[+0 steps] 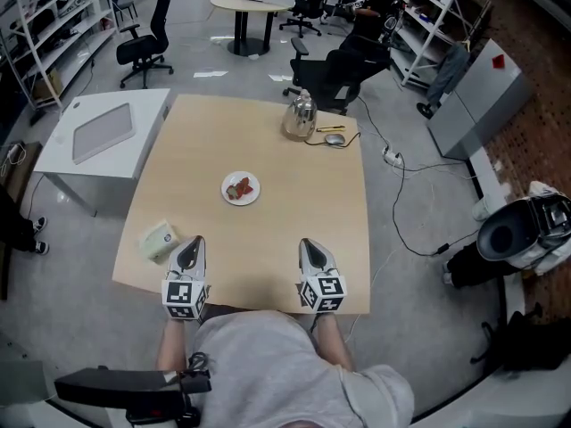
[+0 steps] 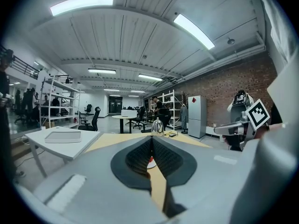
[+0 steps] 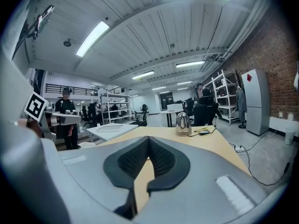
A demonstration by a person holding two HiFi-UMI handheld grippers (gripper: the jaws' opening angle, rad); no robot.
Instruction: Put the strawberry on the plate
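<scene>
A small white plate [image 1: 241,188] lies in the middle of the wooden table [image 1: 285,239], and the red strawberry [image 1: 239,188] rests on it. My left gripper [image 1: 189,252] sits near the table's front edge, left of centre, shut with nothing between its jaws. Through the left gripper view a sliver of the plate [image 2: 151,164] with red on it shows past the closed tips. My right gripper [image 1: 311,253] rests at the front edge right of centre, also shut and empty. Both grippers are well short of the plate.
A pale green box [image 1: 158,240] lies at the table's front left corner. A metal kettle [image 1: 300,117], a pen and a small dark object [image 1: 335,139] stand at the far side. A white side table [image 1: 103,132] stands to the left; office chairs and shelves lie beyond.
</scene>
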